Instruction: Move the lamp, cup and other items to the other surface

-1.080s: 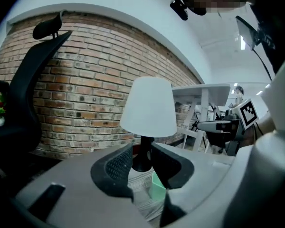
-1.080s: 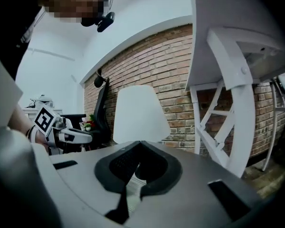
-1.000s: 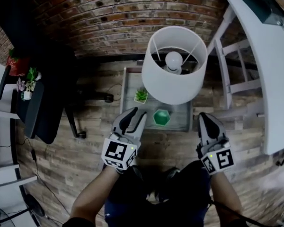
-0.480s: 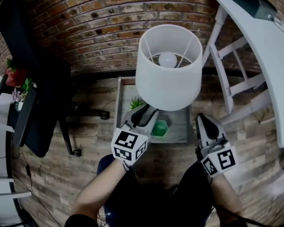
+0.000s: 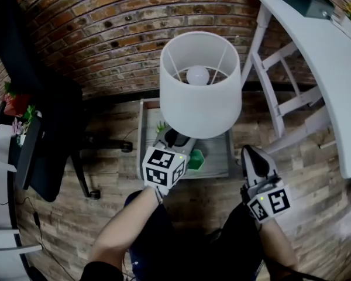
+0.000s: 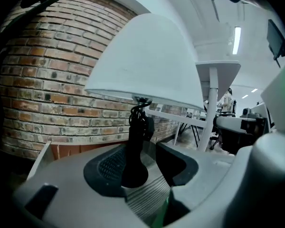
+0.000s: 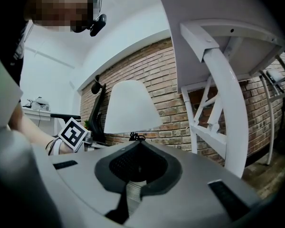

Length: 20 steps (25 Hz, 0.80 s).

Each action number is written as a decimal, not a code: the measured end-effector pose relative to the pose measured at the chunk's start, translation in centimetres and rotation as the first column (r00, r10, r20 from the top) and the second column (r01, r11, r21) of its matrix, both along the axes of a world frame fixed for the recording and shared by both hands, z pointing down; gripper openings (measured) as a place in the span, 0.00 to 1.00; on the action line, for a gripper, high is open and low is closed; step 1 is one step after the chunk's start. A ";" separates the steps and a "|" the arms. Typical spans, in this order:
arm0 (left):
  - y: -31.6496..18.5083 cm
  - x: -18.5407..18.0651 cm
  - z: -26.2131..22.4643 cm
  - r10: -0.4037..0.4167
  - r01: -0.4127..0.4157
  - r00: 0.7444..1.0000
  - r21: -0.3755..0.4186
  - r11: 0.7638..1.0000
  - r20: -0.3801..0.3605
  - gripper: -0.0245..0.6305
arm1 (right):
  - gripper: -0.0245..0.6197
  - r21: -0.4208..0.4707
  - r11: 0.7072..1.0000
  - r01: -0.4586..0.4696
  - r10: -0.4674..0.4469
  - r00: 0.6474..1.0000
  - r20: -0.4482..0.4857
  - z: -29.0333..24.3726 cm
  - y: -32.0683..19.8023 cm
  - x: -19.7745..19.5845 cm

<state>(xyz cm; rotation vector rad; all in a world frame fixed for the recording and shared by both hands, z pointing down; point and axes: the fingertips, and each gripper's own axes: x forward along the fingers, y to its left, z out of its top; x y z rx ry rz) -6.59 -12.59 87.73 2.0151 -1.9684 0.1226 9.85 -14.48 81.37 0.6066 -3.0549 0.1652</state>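
Office w/ brick wall (image 5: 105, 34), black swivel chair (image 5: 50, 116), white desk (image 5: 333, 81), ceiling strip light (image 6: 236, 39)

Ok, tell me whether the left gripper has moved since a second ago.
Yes: the left gripper advanced over the small table, under the lampshade; its jaws have just been opening, the lamp stem between them.

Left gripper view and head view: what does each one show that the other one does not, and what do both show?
Only the left gripper view: the lamp's black stem under the shade, standing between the open jaws of the left gripper, which have just been opening.
Only the head view: the bulb inside the shade, the green cup on the low table, the shut right gripper, the black chair.
Both: the shade, the brick wall, the white table.
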 end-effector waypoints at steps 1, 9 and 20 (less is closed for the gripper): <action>-0.3 0.0 0.0 0.003 -0.003 1.000 -0.001 1.000 0.004 0.33 | 0.05 -0.002 1.000 -0.005 0.005 1.000 0.001 0.0 -0.1 0.2; -1.0 0.1 0.7 0.014 -0.014 1.000 -0.006 1.000 -0.005 0.34 | 0.05 -0.011 1.000 -0.026 0.026 1.000 -0.004 0.5 -0.2 0.7; -0.2 0.3 -0.5 0.004 -0.005 1.000 0.042 0.999 0.011 0.34 | 0.05 0.004 0.999 -0.034 0.034 0.999 0.002 0.1 0.0 0.7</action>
